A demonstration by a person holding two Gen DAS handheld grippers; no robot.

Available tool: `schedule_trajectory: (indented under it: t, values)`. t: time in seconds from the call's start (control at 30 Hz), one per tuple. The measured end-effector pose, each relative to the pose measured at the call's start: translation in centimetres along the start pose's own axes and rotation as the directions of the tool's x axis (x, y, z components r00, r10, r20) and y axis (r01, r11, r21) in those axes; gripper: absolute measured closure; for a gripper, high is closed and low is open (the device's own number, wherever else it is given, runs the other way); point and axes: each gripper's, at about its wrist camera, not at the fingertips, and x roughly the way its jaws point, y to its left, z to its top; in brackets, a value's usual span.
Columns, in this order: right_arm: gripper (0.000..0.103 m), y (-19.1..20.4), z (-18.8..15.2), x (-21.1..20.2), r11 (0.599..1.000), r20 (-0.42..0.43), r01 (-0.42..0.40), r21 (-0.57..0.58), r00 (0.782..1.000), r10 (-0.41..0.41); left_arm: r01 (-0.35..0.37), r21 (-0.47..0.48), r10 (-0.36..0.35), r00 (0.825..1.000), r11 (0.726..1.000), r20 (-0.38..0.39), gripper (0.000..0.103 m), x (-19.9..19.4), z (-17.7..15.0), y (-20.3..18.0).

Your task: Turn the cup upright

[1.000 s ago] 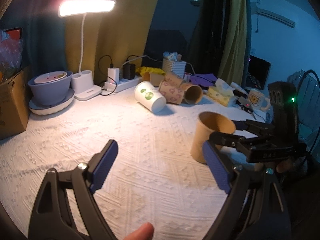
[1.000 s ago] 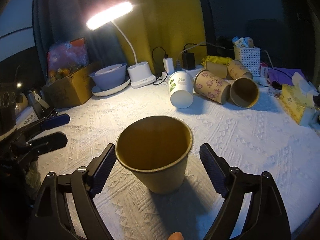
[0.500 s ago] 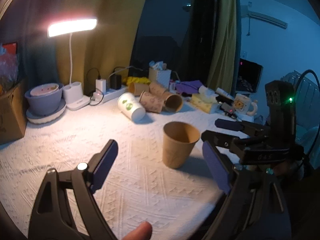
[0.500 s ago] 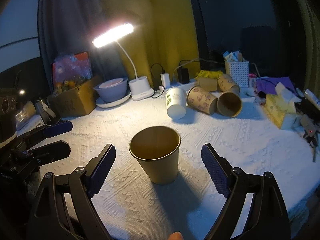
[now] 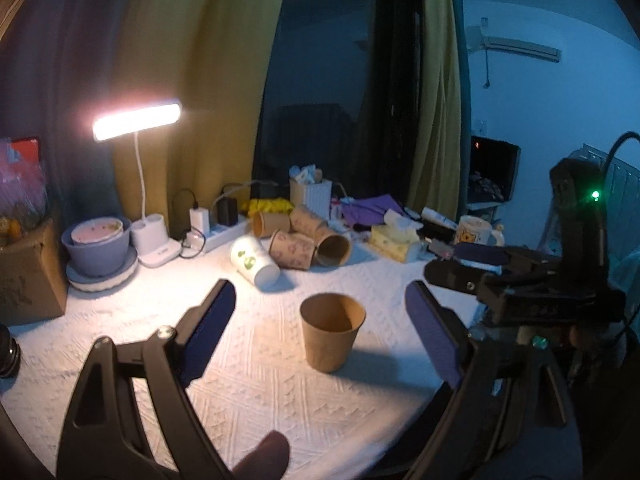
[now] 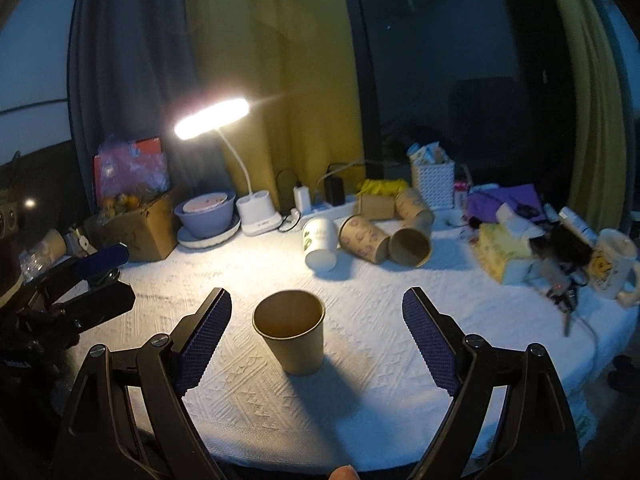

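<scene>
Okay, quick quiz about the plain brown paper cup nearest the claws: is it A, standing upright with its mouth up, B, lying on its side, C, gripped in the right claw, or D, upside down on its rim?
A: the plain brown cup stands on the white tablecloth with its open mouth facing up, and the right claw sits open around it, with clear gaps on both sides.

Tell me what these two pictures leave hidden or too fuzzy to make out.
- Bottom inside the brown cup: dark in the right view, hidden by its own wall in the left view.
- Print on the white cup: too small in both views.
- Mug and the clutter beside it: blurred at the right view's edge.
- Basket contents: too small and dim in the left view.
- Box: cut off by the left view's edge.
</scene>
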Motion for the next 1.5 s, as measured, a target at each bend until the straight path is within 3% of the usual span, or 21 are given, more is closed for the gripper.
schedule_trajectory:
  t: [0.3, 0.57, 1.5]
  values:
    - [0.013, -0.4, 1.2, -3.5, 0.998, 0.056, 0.06, -0.002, 0.997, -0.06, -0.138, 0.01, 0.137, 0.988, 0.99, 0.067, 0.015, -1.4, 0.9, -1.8]
    - [0.014, -0.3, 0.8, -2.3, 0.998, 0.018, 0.056, -0.015, 0.998, -0.056, -0.086, -0.012, 0.087, 0.994, 0.996, 0.067, 0.015, -1.1, 0.3, -1.9]
    - [0.013, 0.6, 0.2, -0.5, 0.999, -0.03, 0.036, -0.037, 0.999, -0.037, -0.089, -0.043, 0.091, 0.994, 0.995, 0.062, 0.015, -1.0, -0.8, -0.9]
